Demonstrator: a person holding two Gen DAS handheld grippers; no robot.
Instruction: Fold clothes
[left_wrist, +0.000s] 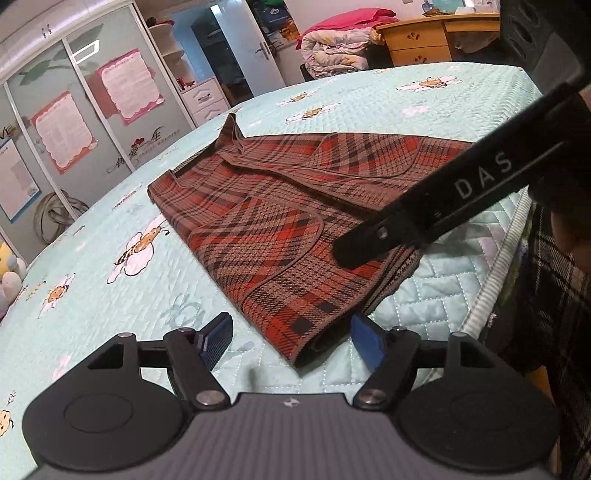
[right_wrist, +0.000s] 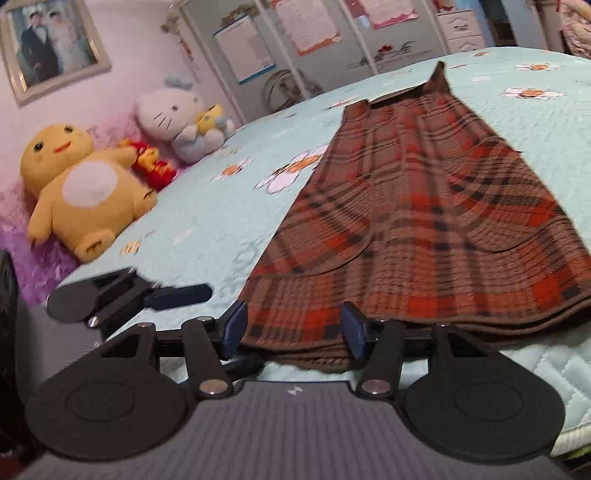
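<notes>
Cloth of a thick, woven kind is what has to be handled: a brown, red and black plaid garment (left_wrist: 295, 206) with two rounded patch pockets is spread flat on the pale green quilted bedspread (left_wrist: 110, 306), its near hem lying close to the bed's edge. It is judged soft and limp, fairly heavy for its size, not slippery and not fragile; sagging is to be expected wherever it is lifted unsupported. The banded hem corners are judged the best places to be gripped, since the layers there are doubled and firm.

The left gripper (left_wrist: 291, 341) is seen spread wide, its blue pads (left_wrist: 364, 341) flanking the near corner of the hem; nothing is clamped, though the right pad seems to be just beside the cloth. The right gripper (right_wrist: 293, 332) is likewise held apart, with the hem edge lying between its blue pads (right_wrist: 354, 332); whether the cloth is touched cannot be told. Yellow and white plush toys (right_wrist: 85, 184) are propped by the wall.
</notes>
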